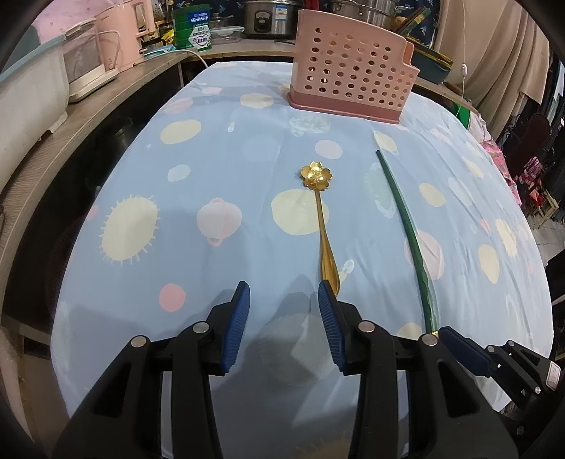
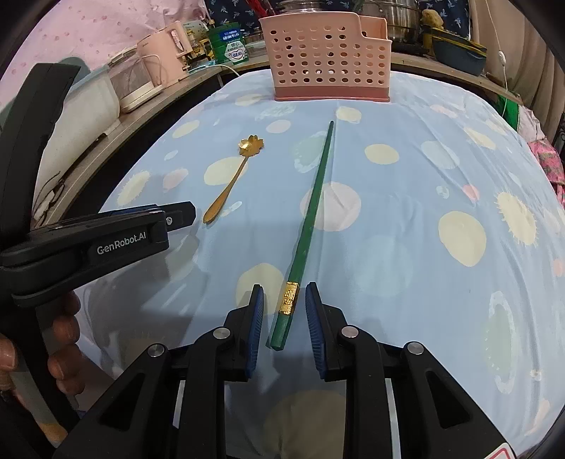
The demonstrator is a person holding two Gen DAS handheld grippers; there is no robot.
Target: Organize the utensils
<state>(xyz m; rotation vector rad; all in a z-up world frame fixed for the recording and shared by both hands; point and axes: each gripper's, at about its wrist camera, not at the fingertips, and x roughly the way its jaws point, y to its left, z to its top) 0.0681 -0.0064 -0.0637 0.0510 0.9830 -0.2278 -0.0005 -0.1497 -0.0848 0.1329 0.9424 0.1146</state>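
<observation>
A gold spoon (image 1: 323,226) with a flower-shaped bowl lies on the blue dotted tablecloth (image 1: 212,159), handle toward me. My left gripper (image 1: 282,293) is open just above the cloth; the handle end sits just outside its right fingertip, with nothing between the pads. A green chopstick (image 2: 314,197) with a gold band lies lengthwise. Its thick end lies between the pads of my right gripper (image 2: 285,294), which stand apart from it on both sides. The pink perforated utensil holder (image 2: 328,56) stands upright at the table's far end. In the right wrist view, the left gripper (image 2: 190,212) is near the spoon (image 2: 226,187).
A wooden shelf (image 1: 116,102) along the left carries white and pink appliances (image 1: 88,67) and a green tin (image 1: 192,28). Metal pots (image 2: 399,17) and a blue dish (image 2: 459,53) stand behind the holder. A hand (image 2: 63,325) grips the left tool. Clothes hang at the right.
</observation>
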